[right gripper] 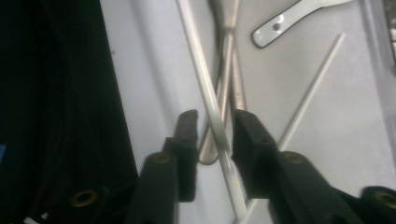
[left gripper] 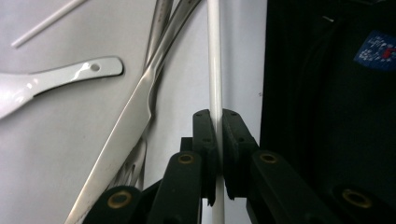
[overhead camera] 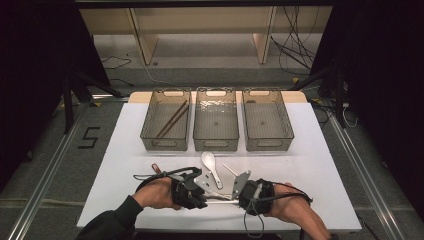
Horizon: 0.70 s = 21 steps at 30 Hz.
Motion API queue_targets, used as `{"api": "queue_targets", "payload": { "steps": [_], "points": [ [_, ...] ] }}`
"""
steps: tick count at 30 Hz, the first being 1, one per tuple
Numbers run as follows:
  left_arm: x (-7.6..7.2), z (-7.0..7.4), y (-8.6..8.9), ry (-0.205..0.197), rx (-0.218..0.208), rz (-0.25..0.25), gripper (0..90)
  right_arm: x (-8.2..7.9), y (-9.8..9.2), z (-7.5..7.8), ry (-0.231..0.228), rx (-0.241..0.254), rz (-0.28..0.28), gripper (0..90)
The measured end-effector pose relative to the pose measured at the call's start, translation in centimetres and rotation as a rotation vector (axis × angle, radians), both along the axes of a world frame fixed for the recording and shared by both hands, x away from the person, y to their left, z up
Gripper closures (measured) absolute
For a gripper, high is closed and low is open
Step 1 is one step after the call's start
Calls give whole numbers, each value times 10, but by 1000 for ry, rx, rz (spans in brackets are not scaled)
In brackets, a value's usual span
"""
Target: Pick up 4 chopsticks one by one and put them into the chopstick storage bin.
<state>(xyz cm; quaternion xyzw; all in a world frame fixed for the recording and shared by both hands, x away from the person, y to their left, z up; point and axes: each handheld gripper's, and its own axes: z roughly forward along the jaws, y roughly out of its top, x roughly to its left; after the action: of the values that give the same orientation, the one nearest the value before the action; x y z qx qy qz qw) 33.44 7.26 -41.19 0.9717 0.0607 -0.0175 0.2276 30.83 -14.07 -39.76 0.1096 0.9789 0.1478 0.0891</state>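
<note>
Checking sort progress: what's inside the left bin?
The left bin holds a pair of brown chopsticks lying diagonally. Through its clear walls nothing else shows; the floor under the sticks is covered.

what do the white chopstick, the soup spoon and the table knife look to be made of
White chopstick: smooth glossy white, likely plastic or melamine; it shows a soft sheen along its length.
Soup spoon: glazed white ceramic or melamine, by its bright highlights.
Table knife: polished steel, by the mirror-like silver blade.
</note>
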Motion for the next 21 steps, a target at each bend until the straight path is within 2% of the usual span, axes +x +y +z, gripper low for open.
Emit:
{"api": "queue_targets", "payload": {
  "steps": [4,8,10,15,17,19,21],
  "points": [
    [4,0,5,-1,-4,33,847,3,-8,7,16,66,-83,518],
    [9,4,11,-13,-20,93,848,6,-15,9,-2,119,-145,408],
    [11,7,14,-10,-37,129,847,8,-19,10,-7,149,-174,387],
    [20,14,26,-25,-67,210,847,10,-29,9,-52,217,-254,346],
    [23,17,32,-28,-87,244,847,11,-33,8,-51,246,-289,337],
    [27,20,37,-33,-101,274,847,12,-36,6,-51,251,-308,327],
    [30,23,42,-39,-117,305,847,13,-38,1,-47,231,-332,310]
  ]
}}
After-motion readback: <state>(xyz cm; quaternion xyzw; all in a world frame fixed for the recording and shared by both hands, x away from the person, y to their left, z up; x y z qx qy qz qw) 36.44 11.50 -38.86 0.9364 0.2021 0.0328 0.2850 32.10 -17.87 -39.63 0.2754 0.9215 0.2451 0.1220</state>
